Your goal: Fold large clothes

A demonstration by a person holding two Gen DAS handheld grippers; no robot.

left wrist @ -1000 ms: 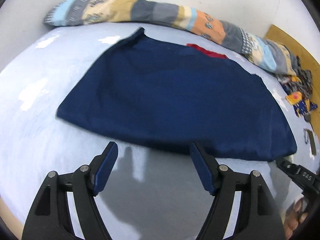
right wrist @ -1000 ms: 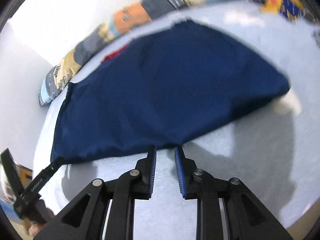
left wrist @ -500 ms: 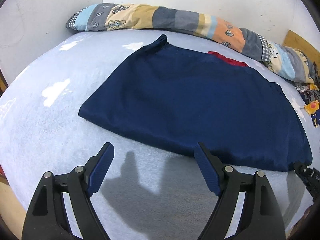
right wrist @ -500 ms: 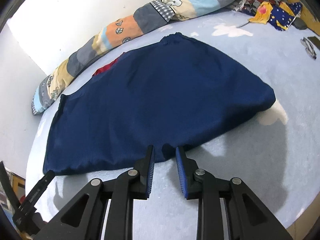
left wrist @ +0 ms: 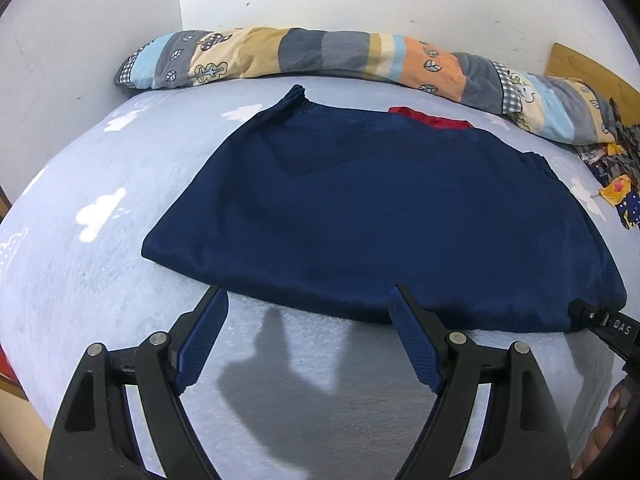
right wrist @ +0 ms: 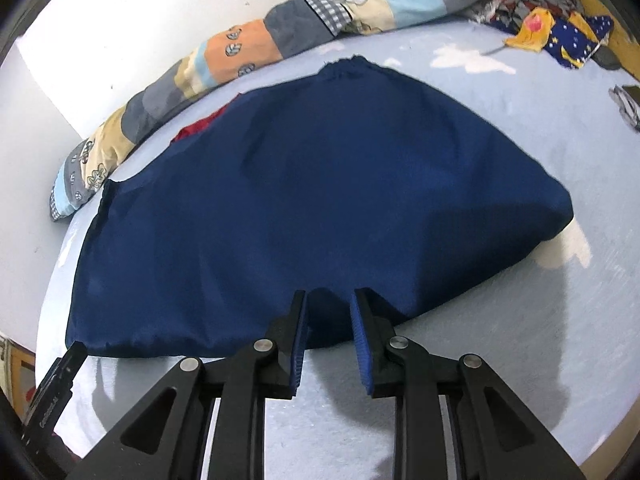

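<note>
We look down along each pair of tongs, close over the bed (left wrist: pixel 80 280). Both views share the blue garment (left wrist: pixel 380 216) and the far wall.

Black plastic left gripper (left wrist: pixel 308 316): two angled arms with triangular cut-outs, round silver screws at the joints, ribbed blue pads (left wrist: pixel 412 344) lining the inner faces. Same build on the right gripper (right wrist: pixel 328 320), blue ribbed pads (right wrist: pixel 362 344) again. White lettering along one black finger, partly readable as "DAS".

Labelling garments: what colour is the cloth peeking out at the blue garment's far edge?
Red cloth, clearest in the left wrist view.
</note>
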